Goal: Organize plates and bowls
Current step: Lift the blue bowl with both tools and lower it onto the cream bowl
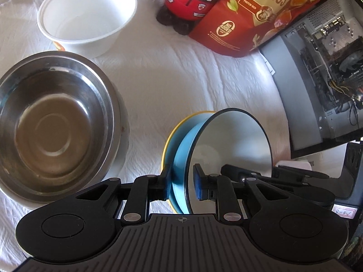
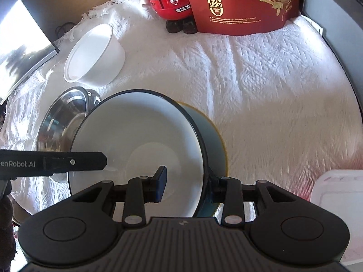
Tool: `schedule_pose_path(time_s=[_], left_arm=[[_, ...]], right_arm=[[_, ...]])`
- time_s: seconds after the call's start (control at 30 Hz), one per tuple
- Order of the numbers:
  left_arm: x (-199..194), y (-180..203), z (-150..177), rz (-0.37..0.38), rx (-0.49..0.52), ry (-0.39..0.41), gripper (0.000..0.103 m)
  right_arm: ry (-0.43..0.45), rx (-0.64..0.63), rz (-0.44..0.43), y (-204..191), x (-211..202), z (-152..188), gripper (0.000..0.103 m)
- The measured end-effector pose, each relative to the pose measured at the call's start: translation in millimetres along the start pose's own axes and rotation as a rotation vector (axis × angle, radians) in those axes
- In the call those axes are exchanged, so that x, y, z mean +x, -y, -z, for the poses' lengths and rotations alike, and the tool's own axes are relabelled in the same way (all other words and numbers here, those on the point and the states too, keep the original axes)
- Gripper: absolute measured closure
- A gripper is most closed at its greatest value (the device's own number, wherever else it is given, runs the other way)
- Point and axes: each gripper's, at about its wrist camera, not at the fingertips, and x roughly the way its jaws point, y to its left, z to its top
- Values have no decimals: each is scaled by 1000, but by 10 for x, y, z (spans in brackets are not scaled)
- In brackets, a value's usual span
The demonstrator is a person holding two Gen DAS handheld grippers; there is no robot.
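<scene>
We see the blue bowl [image 1: 183, 149], white inside w/ a dark rim, in the middle of the white cloth [image 1: 181, 79], near side. It sits nested in a yellow bowl [image 1: 166, 140], of which only the rim peeks out behind it. Both claws are at it, one per side.

Left gripper [image 1: 182, 184]: it straddles the bowl's left wall, w/ one blue pad [image 1: 168, 188] against the outside and the other just inside on the white. We read it as clamped on the blue bowl. In the right wrist view one of its fingers [image 2: 74, 162] reaches in from the left to the same rim.

Right gripper [image 2: 186, 185]: it straddles the right wall. One pad [image 2: 161, 182] is inside over the white, apart from the wall as far as we can see. The other finger is hidden behind the rim, so we can't tell if it grips or not.

Left of the blue bowl is a steel bowl [image 1: 56, 124], upright and close by but not touching it. Farther back on the left is a white bowl [image 1: 88, 15], just beyond the steel one.

At the far edge of the cloth stand a red figure [image 1: 192, 0] marked "waka" and, touching its right side, a red snack bag [image 1: 249, 22]. To the right, off the cloth, is an open PC case [image 1: 329, 68]. Far left in the right wrist view is a monitor [image 2: 20, 52], and near right a white plastic box [image 2: 335, 195].
</scene>
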Motion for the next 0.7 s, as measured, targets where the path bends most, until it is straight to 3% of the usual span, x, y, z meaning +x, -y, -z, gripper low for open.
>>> schedule_pose_path(time_s=[0.7], left_arm=[[70,18,-70,-20,-33,-30,80]], right_arm=[[15,20,-13,61,-54,-129,68]])
